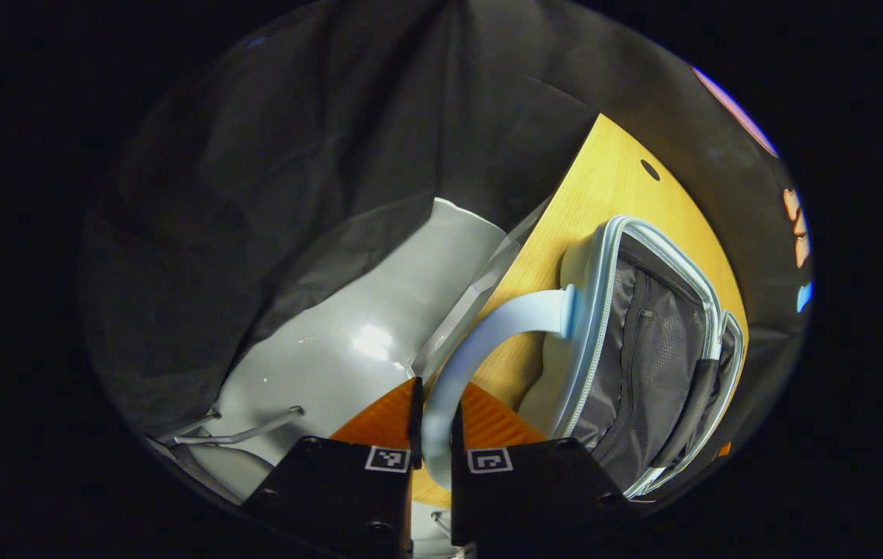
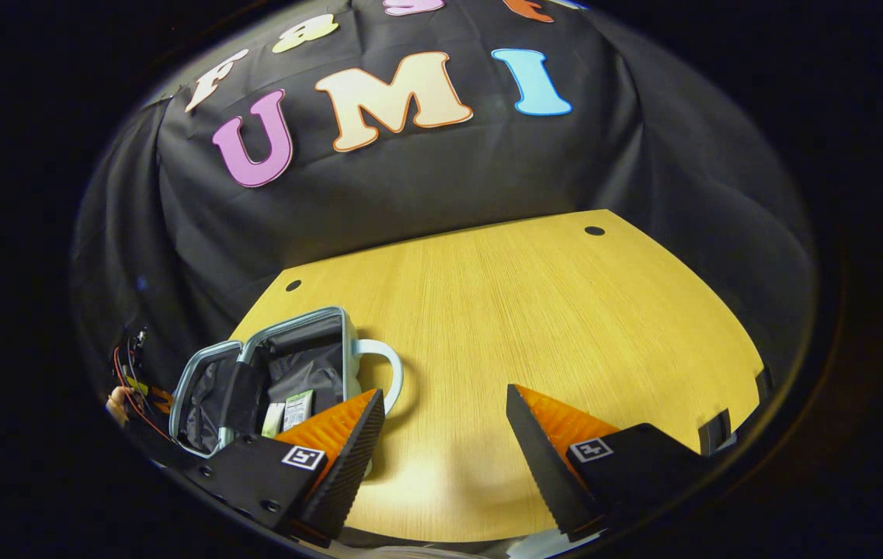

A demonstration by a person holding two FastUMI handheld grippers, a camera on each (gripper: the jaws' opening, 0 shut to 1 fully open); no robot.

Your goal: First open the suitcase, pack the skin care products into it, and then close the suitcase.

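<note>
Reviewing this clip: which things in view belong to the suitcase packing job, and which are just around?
Job:
suitcase, lid partly open
its handle, gripped by the left gripper
skin care products inside it
right gripper, open over the table

Just around:
wooden table
grey floor
black cloth wall

My suitcase (image 2: 270, 380) sits at the near left of the wooden table, small and pale blue with a zip-edged rim. Its lid stands partly open, showing a dark grey mesh lining (image 1: 643, 365). Skin care products (image 2: 290, 411) lie inside. Its curved pale blue handle (image 1: 480, 341) arches toward me.
</note>
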